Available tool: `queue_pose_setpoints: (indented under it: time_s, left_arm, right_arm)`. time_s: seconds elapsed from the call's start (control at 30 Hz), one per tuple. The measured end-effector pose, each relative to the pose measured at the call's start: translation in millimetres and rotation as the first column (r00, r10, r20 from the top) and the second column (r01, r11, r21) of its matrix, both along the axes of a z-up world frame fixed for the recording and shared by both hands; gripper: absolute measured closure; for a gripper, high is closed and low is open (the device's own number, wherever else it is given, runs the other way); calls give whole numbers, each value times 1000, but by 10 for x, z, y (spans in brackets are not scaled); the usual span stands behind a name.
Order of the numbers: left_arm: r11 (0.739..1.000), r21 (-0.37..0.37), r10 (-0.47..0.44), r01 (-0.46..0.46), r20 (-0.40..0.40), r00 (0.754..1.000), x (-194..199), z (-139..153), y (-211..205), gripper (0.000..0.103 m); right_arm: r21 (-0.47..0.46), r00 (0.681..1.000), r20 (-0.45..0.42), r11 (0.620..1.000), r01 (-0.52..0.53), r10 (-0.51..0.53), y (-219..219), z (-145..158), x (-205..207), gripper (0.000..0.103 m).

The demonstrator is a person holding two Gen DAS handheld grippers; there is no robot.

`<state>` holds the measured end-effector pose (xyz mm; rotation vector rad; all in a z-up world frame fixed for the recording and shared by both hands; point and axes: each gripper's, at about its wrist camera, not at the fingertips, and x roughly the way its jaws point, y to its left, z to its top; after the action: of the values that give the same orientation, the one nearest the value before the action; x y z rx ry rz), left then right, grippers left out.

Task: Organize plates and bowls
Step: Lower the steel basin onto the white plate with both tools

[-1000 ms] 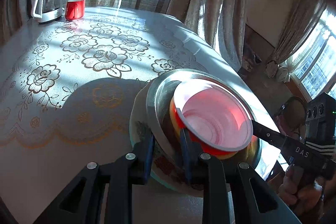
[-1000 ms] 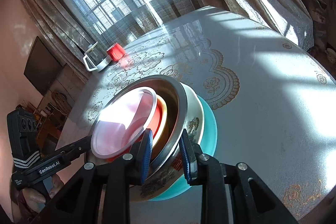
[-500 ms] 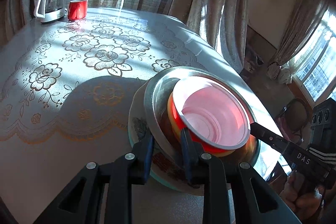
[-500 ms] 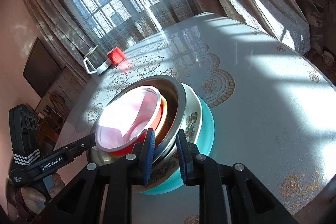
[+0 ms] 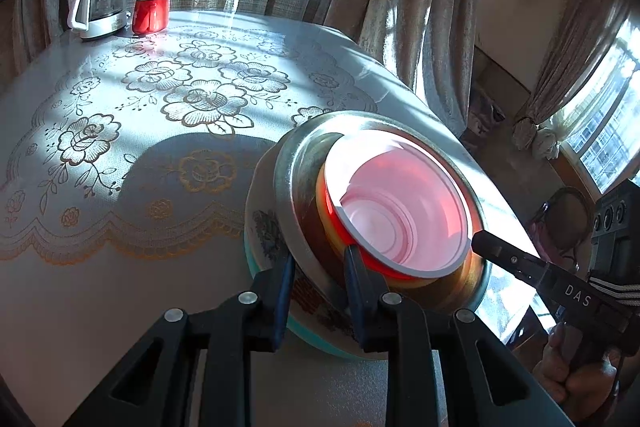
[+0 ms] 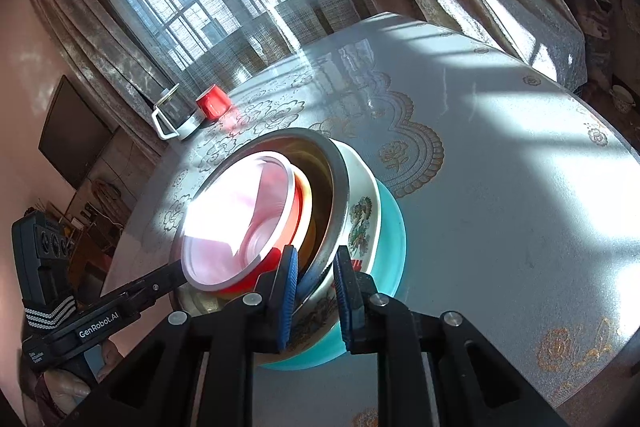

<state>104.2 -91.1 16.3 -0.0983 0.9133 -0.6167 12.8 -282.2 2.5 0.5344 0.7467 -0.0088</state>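
Behind the nested stack of bowls on the flower-patterned tablecloth, well apart, stand a red mug and glass kettle. Left gripper and right gripper each pinch the stack's steel rim from opposite sides. Since a second ago the right jaws have narrowed onto that rim.

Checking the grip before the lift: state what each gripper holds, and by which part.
Both hold the steel bowl by its rim: the left gripper on its near edge, the right gripper on the opposite edge, one pad inside and one outside.
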Motion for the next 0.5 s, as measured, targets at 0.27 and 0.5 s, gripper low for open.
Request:
queue_pose_setpoints:
  time_s: [0.27, 0.5]
  left_arm:
    - [1000, -1, 7, -7, 0, 1000, -33, 15, 26, 77]
    - [1000, 11, 6, -6, 7, 1000, -61, 37, 19, 77]
  right_arm:
    - [-18, 1000, 8, 1000, -4, 4, 55, 24, -22, 85]
    - [0, 1000, 1, 1000, 0, 0, 39, 20, -49, 85]
